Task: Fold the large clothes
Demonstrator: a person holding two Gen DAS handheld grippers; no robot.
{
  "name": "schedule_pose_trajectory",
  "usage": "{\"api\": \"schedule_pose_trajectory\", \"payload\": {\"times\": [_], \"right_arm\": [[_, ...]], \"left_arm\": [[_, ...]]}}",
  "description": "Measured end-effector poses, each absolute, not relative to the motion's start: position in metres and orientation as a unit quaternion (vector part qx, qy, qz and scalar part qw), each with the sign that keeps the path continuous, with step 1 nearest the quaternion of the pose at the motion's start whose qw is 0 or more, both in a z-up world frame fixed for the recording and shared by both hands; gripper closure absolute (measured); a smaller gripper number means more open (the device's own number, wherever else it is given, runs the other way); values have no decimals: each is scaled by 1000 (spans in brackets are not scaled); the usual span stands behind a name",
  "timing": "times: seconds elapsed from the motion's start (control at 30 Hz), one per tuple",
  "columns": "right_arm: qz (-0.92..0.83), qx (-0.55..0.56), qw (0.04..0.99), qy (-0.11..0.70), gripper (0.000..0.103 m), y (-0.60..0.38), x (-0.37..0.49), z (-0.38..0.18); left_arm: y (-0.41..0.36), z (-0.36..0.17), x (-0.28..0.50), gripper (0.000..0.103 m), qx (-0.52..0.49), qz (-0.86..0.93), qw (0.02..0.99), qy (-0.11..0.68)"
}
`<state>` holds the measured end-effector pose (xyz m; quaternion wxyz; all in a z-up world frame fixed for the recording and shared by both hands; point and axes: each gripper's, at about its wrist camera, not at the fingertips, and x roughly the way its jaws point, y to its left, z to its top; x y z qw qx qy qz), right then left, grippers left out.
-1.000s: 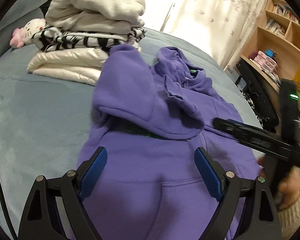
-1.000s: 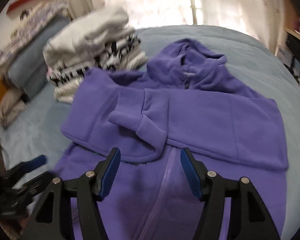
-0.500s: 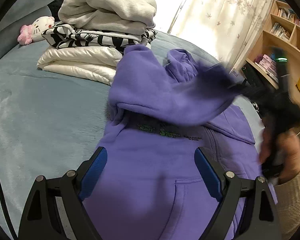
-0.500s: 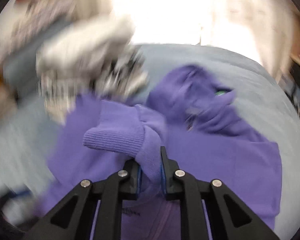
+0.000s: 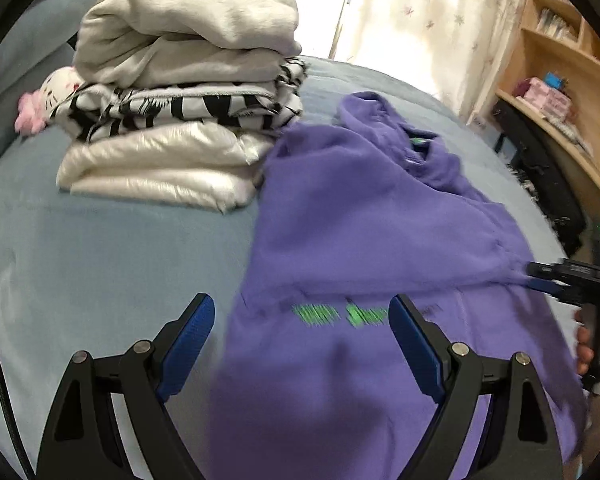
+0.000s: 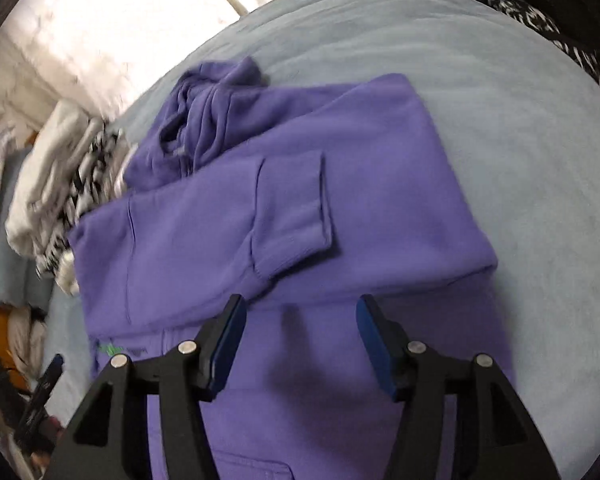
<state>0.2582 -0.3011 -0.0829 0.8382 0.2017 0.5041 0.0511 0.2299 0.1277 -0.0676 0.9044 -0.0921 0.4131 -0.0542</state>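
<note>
A purple hoodie (image 5: 364, 240) lies front up on the grey-blue bed (image 5: 100, 248), hood toward the window. Both sleeves are folded across its chest; the ribbed cuff (image 6: 292, 208) of the upper sleeve lies flat in the right wrist view. Green lettering (image 5: 340, 314) shows below the sleeves. My left gripper (image 5: 302, 338) is open and empty, low over the hoodie's left side. My right gripper (image 6: 300, 332) is open and empty just below the folded sleeves. It also shows in the left wrist view (image 5: 556, 280) at the hoodie's right edge.
A stack of folded clothes (image 5: 184, 92) sits on the bed left of the hood, with a plush toy (image 5: 46, 100) behind it. Wooden shelves (image 5: 560, 92) and dark bags (image 5: 540, 176) stand past the bed's right side. Curtains (image 5: 420, 8) hang behind.
My right gripper carried the sleeve cuff across the chest, let it go and opened. The sleeve now lies flat. My left gripper stayed open and shifted slightly left.
</note>
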Motion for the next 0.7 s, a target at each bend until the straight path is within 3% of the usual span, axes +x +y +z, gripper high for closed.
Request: {"api": "schedule_pose_trajectory", "payload": {"times": [0.3, 0.47, 0.5, 0.53, 0.57, 0.6, 0.7], "right_arm": [[54, 221, 838, 496, 45, -293, 308, -103], [50, 178, 855, 485, 46, -282, 324, -107], [48, 155, 860, 483, 48, -274, 327, -106], [53, 143, 863, 482, 62, -270, 329, -105], [69, 137, 864, 480, 70, -265, 331, -103], [85, 141, 865, 473, 72, -264, 330, -100], [129, 141, 890, 414, 73, -256, 321, -81]], "left_arm": [[157, -104, 324, 15, -167, -60, 864, 472], [151, -121, 345, 16, -162, -58, 855, 490], [148, -123, 348, 23, -159, -59, 854, 492], [145, -125, 350, 34, -156, -62, 855, 491], [141, -125, 351, 66, -151, -72, 855, 490], [139, -125, 352, 79, -145, -77, 855, 492], [141, -115, 340, 90, -155, -76, 880, 442]]}}
